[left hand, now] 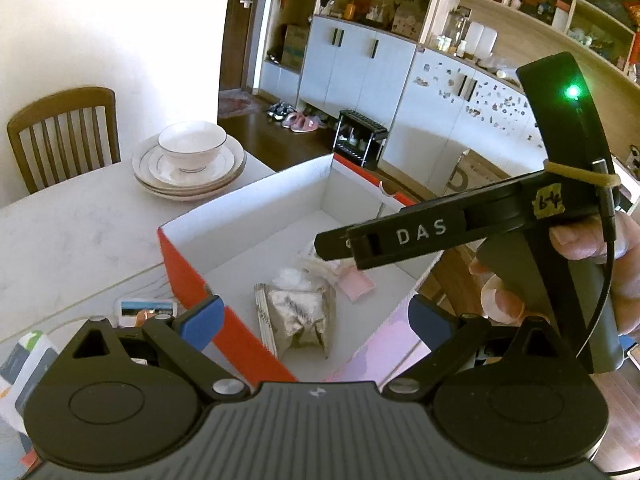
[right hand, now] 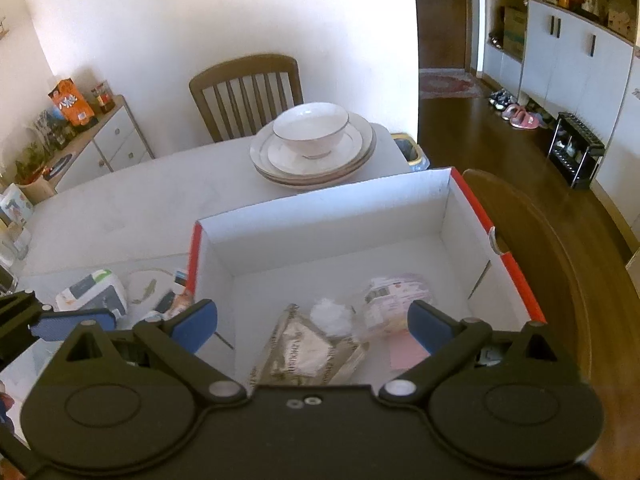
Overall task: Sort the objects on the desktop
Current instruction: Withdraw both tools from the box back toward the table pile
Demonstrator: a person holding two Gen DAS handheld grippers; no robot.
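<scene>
A cardboard box (right hand: 328, 216), red outside and white inside, sits at the table's (right hand: 120, 200) right edge. On its floor, towards the near wall, lie a crinkled silvery packet (right hand: 304, 356), a white fluffy wad (right hand: 332, 314), a clear labelled bag (right hand: 384, 300) and a flat pink card (right hand: 408, 352). The left gripper (left hand: 316, 320) and right gripper (right hand: 314, 326) hang above the box, blue-padded jaws spread wide, holding nothing. Glossy stacked plates (right hand: 316, 168) carrying a bowl (right hand: 310, 128) stand at the far edge.

One box (right hand: 320, 216), one bowl (right hand: 310, 128) on stacked plates (right hand: 360, 148), one chair (right hand: 244, 92).
</scene>
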